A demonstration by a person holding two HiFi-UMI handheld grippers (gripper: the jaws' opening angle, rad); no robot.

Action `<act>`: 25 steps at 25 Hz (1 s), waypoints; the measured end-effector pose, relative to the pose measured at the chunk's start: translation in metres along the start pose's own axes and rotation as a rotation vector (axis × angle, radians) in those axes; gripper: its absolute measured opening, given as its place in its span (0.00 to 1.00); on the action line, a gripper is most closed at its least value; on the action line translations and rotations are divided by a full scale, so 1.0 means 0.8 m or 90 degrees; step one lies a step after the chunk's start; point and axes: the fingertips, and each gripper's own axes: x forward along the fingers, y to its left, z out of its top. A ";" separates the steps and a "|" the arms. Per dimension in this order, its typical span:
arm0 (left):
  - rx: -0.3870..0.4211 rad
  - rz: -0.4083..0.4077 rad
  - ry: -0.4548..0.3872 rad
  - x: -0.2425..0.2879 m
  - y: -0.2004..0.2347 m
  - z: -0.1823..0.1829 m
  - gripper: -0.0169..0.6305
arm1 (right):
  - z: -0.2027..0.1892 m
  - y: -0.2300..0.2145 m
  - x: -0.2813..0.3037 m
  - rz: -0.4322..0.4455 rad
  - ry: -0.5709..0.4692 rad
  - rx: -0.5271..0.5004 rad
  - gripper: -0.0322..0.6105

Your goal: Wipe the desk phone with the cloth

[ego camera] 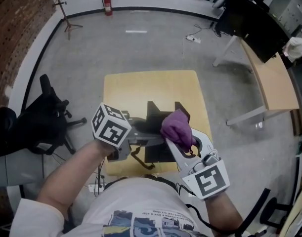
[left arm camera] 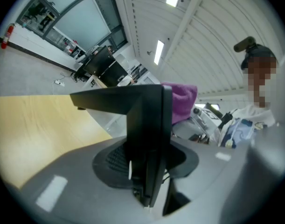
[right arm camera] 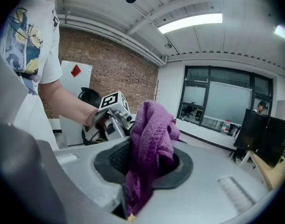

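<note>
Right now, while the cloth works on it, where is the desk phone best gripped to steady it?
I'd take the desk phone by its thin flat edge, coming level from the person's left, where the left gripper clamps it. That slim panel fits between the jaws and leaves the opposite side free for the cloth in the right gripper.

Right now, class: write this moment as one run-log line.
left gripper: holds desk phone over table | right gripper: holds purple cloth at phone
</note>
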 end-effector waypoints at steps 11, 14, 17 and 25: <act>0.004 -0.008 -0.038 -0.014 -0.010 0.022 0.31 | -0.069 0.052 -0.032 0.031 0.085 0.043 0.20; 0.014 -0.007 -0.038 -0.016 -0.011 0.026 0.31 | -0.091 0.070 -0.036 0.047 0.110 0.058 0.20; 0.018 -0.007 -0.035 -0.017 -0.011 0.026 0.31 | -0.096 0.077 -0.042 0.057 0.124 0.067 0.20; 0.021 -0.010 -0.010 -0.011 -0.015 0.015 0.31 | 0.000 0.007 -0.053 -0.003 0.040 0.027 0.20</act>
